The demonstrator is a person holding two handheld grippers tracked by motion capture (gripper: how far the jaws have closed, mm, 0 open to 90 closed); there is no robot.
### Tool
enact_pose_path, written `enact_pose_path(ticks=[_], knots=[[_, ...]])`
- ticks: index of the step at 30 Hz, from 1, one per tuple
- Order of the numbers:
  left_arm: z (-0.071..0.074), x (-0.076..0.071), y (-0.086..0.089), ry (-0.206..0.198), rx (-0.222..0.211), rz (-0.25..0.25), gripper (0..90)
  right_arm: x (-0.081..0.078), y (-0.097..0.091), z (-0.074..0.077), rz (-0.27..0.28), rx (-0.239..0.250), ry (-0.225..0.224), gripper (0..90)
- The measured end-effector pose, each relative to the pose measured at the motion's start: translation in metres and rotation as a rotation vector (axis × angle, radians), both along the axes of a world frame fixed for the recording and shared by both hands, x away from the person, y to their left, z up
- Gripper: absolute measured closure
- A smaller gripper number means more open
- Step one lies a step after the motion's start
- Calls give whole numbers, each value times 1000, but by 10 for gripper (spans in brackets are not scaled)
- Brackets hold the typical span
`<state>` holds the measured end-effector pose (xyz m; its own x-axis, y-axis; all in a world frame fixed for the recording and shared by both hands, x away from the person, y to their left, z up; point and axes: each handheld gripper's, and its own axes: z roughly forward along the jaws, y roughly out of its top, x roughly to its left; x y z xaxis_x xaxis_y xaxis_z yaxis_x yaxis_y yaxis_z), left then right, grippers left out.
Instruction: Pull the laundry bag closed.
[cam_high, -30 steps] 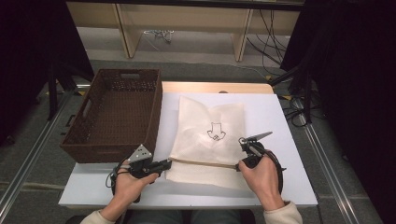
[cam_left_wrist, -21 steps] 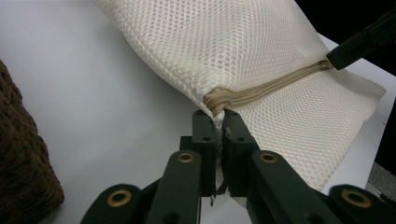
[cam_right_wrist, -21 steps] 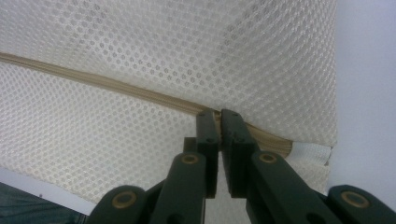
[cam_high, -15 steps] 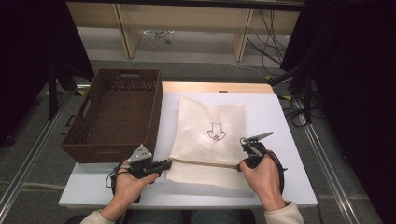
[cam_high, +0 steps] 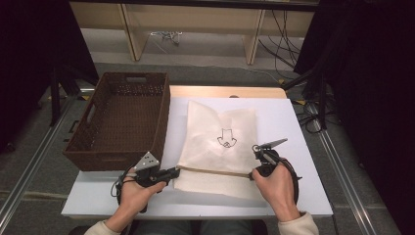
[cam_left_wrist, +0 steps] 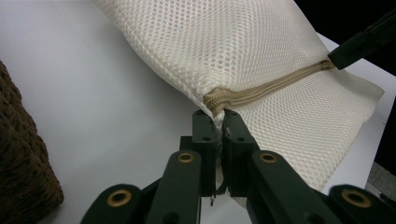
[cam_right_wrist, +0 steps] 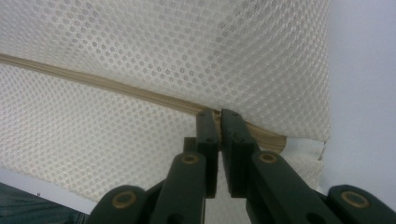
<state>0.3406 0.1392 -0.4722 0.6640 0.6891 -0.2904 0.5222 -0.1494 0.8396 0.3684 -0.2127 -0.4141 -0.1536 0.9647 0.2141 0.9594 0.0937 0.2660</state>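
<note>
A cream mesh laundry bag [cam_high: 215, 134] with a small black arrow print lies on the white table [cam_high: 293, 122]. A tan zipper [cam_high: 215, 171] runs across its near part, stretched straight between both grippers. My left gripper [cam_high: 175, 171] is shut on the zipper's left end [cam_left_wrist: 215, 100], its jaws pinching the mesh there. My right gripper [cam_high: 253, 172] is shut on the zipper's right end [cam_right_wrist: 215, 113]. In the left gripper view the right gripper's black jaw tip [cam_left_wrist: 359, 44] shows at the far end of the zipper. The mesh bag [cam_right_wrist: 163, 51] spreads beyond the right jaws.
A dark brown wicker basket [cam_high: 120, 117] stands on the table's left part, its near corner [cam_left_wrist: 23, 172] close to my left gripper. The table's near edge runs just under both hands. Shelving legs and cables lie on the floor beyond the table.
</note>
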Motion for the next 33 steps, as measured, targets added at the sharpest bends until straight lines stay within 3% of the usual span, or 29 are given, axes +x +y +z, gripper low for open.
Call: enact_pose_path(ticks=[2, 5, 13, 16, 26, 28, 33], knots=[[0, -1, 0, 13, -5, 20, 850, 0, -1, 0, -5, -10, 3, 876], [0, -1, -1, 10, -3, 14, 850, -1, 0, 1, -22, 6, 7, 876], [0, -1, 0, 7, -7, 14, 850, -1, -3, 1, -40, -6, 20, 876], [0, -1, 0, 6, -7, 11, 850, -1, -6, 0, -11, -1, 0, 876], [0, -1, 0, 6, -7, 11, 850, -1, -6, 1, -31, 2, 11, 876], [0, -1, 0, 3, -5, 7, 850, 0, -9, -1, 0, -8, -15, 876], [0, -1, 0, 6, -8, 8, 850, 0, -9, 0, -15, -3, 5, 876]])
